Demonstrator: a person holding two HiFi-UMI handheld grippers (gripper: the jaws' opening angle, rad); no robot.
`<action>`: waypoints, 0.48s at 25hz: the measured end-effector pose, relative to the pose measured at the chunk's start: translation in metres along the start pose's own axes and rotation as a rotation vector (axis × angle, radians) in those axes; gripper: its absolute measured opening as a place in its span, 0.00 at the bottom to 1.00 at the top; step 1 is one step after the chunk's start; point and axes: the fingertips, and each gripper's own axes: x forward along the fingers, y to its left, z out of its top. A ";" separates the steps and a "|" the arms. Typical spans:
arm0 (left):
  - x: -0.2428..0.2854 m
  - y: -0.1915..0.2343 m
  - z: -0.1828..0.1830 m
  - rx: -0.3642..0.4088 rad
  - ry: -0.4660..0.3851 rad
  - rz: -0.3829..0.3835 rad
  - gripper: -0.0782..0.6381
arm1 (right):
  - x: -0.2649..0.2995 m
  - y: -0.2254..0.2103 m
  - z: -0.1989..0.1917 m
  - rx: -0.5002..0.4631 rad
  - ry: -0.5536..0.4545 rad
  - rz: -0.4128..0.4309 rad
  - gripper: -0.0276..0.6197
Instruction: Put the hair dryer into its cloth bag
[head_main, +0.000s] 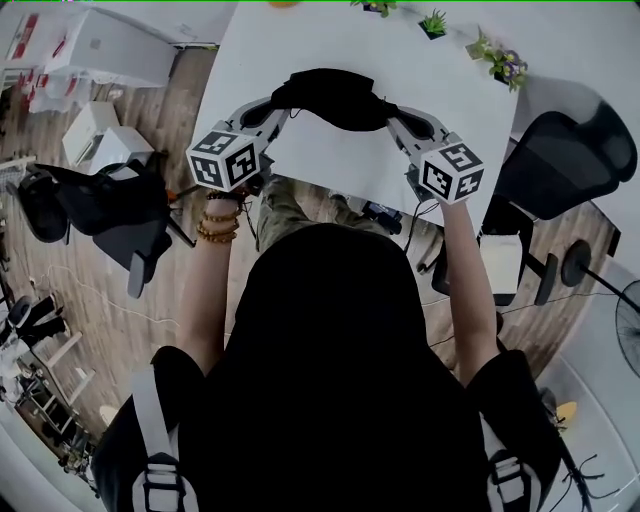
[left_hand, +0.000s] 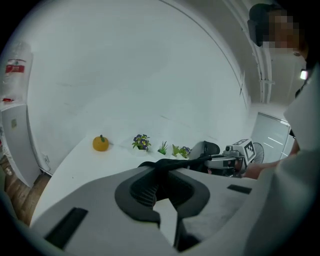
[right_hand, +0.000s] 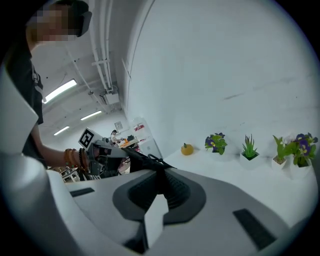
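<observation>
**Black cloth bag held taut between two clenched grippers above the white table**

At the far left of the left gripper view a red-and-white label (left_hand: 15, 67) is seen on a white cabinet (left_hand: 17, 140); its writing is too small to be read. In the head view a black chair (head_main: 95, 205) is placed on the wooden floor left of the table (head_main: 330, 170); beaded bracelets (head_main: 217, 225) are worn on the left wrist. The left gripper (head_main: 283, 108) is marked by a cube of black-and-white square codes (head_main: 225, 157); its jaws are clamped tight on the left edge of the cloth bag (head_main: 335, 97). The bag is stretched in the air between the two grippers, over the near part of the table; whether the hair dryer is inside cannot be told. The right gripper (head_main: 392, 115) carries a like cube (head_main: 452, 170); its jaws are pinched closed on the bag's right edge, with black cord and fabric seen at the tips. An orange pumpkin ornament (left_hand: 100, 143) and small potted plants (head_main: 500, 60) are lined along the far edge of the table; a second black chair (head_main: 570, 150) is found at the right.
</observation>
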 end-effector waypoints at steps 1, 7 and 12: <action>0.001 0.001 0.007 0.004 -0.005 0.003 0.16 | 0.000 0.000 0.006 0.008 -0.015 0.004 0.10; 0.005 0.014 0.046 -0.048 0.014 0.020 0.16 | 0.004 0.002 0.055 0.012 -0.121 0.039 0.10; 0.002 0.014 0.085 -0.039 0.015 0.003 0.16 | -0.001 0.013 0.114 0.010 -0.247 0.073 0.10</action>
